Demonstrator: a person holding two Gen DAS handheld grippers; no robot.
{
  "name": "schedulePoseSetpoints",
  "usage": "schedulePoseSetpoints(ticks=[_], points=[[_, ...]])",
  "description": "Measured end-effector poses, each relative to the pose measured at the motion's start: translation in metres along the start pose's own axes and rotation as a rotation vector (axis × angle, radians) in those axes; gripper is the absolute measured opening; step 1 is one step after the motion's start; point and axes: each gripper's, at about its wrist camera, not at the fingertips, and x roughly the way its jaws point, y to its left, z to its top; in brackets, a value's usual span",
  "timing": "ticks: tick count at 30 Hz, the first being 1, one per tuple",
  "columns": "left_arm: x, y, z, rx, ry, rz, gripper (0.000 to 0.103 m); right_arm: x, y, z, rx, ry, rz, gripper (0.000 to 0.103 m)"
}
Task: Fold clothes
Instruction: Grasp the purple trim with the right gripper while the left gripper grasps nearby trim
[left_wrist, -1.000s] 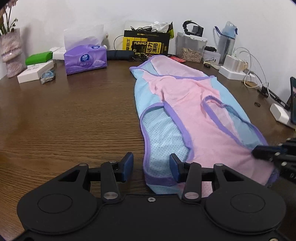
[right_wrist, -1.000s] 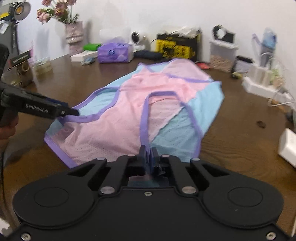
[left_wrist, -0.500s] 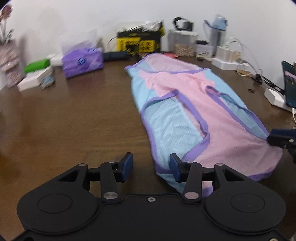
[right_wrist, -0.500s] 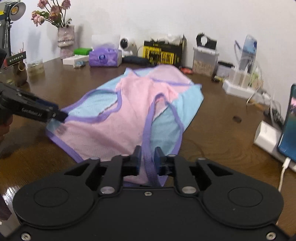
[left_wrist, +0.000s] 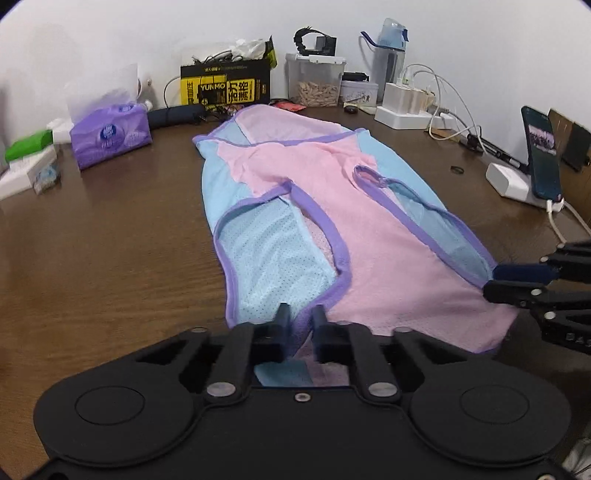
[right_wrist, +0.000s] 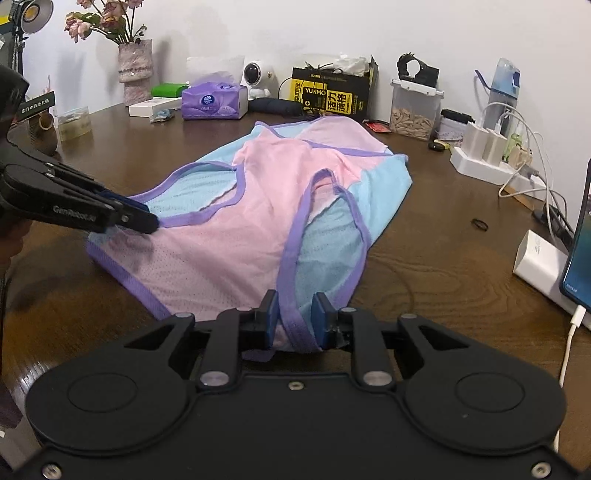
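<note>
Partly hidden, both grippers — left (left_wrist: 298, 317), right (right_wrist: 293, 308) — closing, vest (left_wrist: 369, 229) hem between the jaws.

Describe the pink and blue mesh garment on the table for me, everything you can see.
The pink and blue mesh garment is a sleeveless top with purple binding at its armholes and edges. It lies flat lengthwise on the brown wooden table, pink panel uppermost, lightly wrinkled. The left gripper and the right gripper are each closing on a near shoulder strap, fabric between the jaws.
</note>
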Motion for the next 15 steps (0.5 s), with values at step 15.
schedulePoseSetpoints(ticks=[15], points=[[-0.078,-0.022,-0.007,-0.019,-0.146,0.001,0.046,-0.063,-0.011,-0.002,-0.132,-0.061,0.025,0.035]])
